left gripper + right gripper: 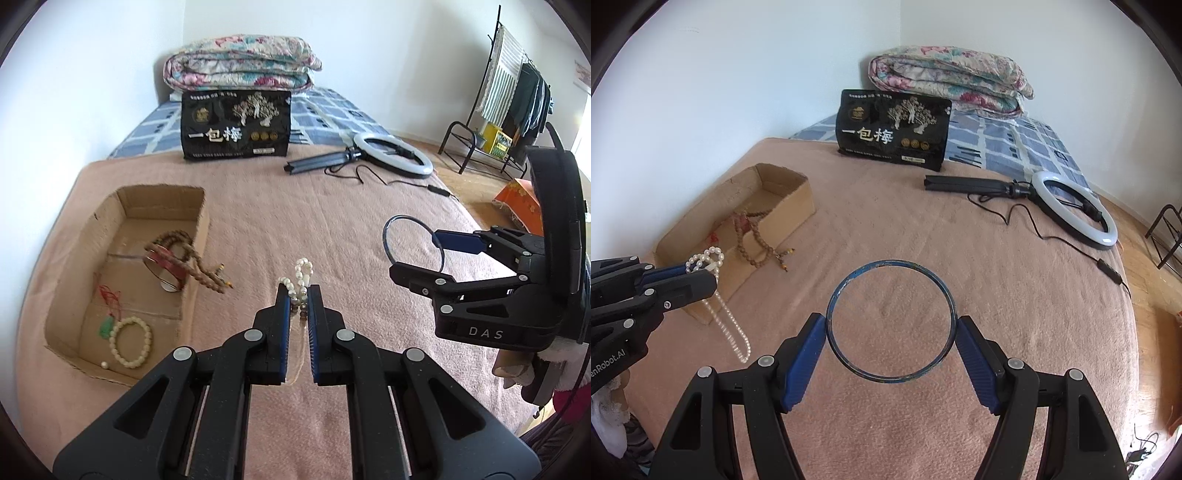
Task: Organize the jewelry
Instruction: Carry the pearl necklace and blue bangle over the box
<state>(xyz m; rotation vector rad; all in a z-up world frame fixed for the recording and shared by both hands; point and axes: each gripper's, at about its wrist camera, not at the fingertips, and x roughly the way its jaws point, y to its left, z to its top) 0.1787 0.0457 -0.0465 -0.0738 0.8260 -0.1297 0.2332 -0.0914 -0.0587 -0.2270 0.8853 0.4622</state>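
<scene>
Fingers on my left gripper (298, 291) are pinched together on a white pearl necklace (718, 291); a bunch of its beads pokes up between the fingertips, and from the right wrist view the rest of the strand hangs down in a long loop toward the pink blanket (960, 229) covering the bed. My right gripper (891, 326) clamps a thin blue bangle (891, 320) by its two opposite sides, one blue pad (805, 363) pressed on each side, holding the ring up above the blanket.

To my left on the blanket sits an open cardboard box (64, 291). Inside it lie a cream bead bracelet (132, 342), a green pendant on a red cord (107, 326), a single loose pearl (105, 364) and a reddish bangle (166, 267). A string of brown wooden beads (184, 258) is draped over the box's near wall, its end trailing onto the blanket.

Farther back, well apart from the box, a black snack bag with gold trees and white Chinese characters (236, 125) stands upright, with a folded floral quilt (240, 62) behind it. A ring light on a folded tripod (393, 153) lies flat to the right, its cable running across the blanket. A clothes rack (517, 96) stands by the far wall.
</scene>
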